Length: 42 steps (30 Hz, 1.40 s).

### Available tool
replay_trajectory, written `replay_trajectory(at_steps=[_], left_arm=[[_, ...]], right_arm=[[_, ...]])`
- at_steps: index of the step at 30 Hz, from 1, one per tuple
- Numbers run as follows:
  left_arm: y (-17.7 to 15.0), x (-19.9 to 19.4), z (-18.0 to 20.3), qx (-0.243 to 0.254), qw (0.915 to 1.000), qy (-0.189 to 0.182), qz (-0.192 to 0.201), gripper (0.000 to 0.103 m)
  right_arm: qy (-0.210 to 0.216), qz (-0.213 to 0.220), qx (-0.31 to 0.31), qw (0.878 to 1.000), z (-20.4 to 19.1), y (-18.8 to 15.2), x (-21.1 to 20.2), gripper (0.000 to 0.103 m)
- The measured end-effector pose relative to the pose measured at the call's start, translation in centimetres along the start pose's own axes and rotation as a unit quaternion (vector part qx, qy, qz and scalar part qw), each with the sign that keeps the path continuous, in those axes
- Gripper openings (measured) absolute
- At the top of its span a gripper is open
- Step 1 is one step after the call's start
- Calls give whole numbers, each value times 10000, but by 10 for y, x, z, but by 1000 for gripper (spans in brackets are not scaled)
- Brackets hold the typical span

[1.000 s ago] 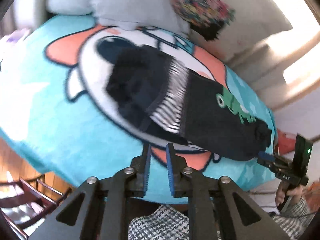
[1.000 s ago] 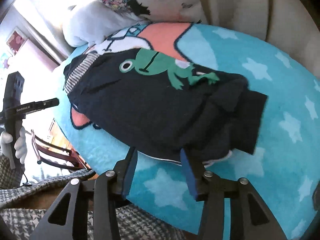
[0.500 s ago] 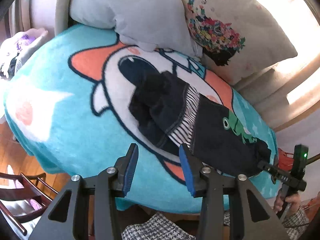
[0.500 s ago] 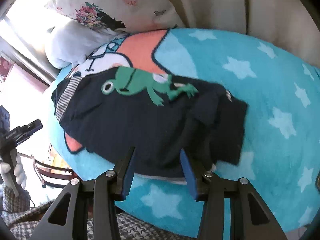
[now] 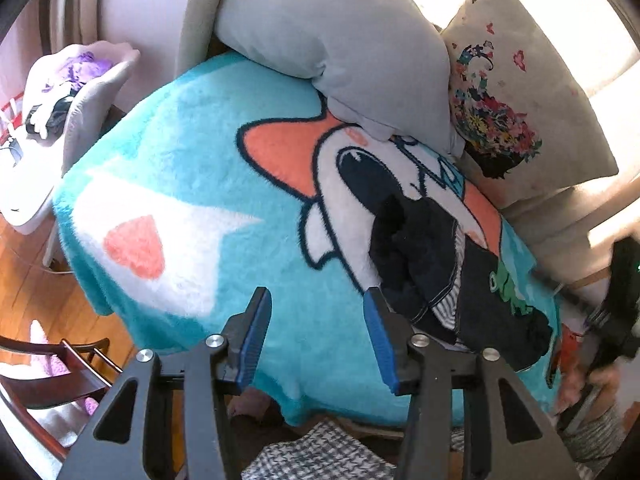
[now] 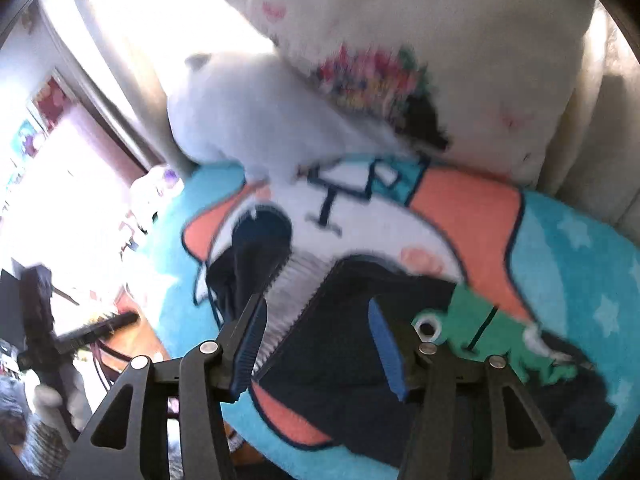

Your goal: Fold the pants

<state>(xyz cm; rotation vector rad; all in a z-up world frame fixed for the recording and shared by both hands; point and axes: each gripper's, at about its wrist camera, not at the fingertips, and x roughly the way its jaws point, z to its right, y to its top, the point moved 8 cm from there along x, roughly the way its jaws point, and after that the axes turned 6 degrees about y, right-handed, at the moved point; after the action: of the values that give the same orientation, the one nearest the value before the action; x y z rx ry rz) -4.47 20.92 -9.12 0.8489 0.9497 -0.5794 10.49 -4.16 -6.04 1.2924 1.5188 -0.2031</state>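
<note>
No readable text, label, brand or number shows in either view; the right one is blurred.

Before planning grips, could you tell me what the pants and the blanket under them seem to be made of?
Pants: probably soft knit cotton, matte dark navy, with a ribbed striped waistband and a frog appliqué. Blanket: likely plush fleece, its fuzzy pile visible at the edges.

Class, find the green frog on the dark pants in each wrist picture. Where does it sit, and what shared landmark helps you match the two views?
Left wrist view: the frog sits far right, middle height, small, on the pants.
Right wrist view: the frog sits lower right, large.
Shared landmark: the flowered pillow at the blanket's far edge.
</note>
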Motion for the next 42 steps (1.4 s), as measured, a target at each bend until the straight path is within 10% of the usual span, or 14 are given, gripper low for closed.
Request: replay_trajectory(at_steps=[10, 18, 25, 27, 28, 34, 37, 42], left_arm=[[33, 42, 125, 1368, 9880, -705, -95, 49], [8, 122, 148, 1849, 9821, 30, -370, 51], [2, 124, 154, 1891, 9810, 226, -379, 55], [0, 123, 154, 1863, 9814, 259, -370, 55], [0, 123, 154, 1837, 9819, 266, -369, 55], [1, 124, 153, 1633, 9854, 401, -255, 55], [2, 124, 155, 1620, 9854, 496, -170, 57], [4, 125, 155, 1553, 9861, 577, -110, 59]], right_arm=[[-784, -128, 1610, 9838, 90, -83, -21, 57], [-1885, 566, 2455, 9492, 171, -128, -111, 57], [-1919, 457, 2697, 9425, 227, -127, -108, 58], [-1901, 395, 2720, 9425, 235, -123, -97, 41], [-1875, 397, 2640, 9453, 234, -118, -94, 16], [-1604, 912, 2103, 9601, 217, -74, -120, 13], [-1537, 759, 2294, 9581, 238, -78, -111, 18], [-1151, 856, 2906, 9460, 265, -109, -111, 63]])
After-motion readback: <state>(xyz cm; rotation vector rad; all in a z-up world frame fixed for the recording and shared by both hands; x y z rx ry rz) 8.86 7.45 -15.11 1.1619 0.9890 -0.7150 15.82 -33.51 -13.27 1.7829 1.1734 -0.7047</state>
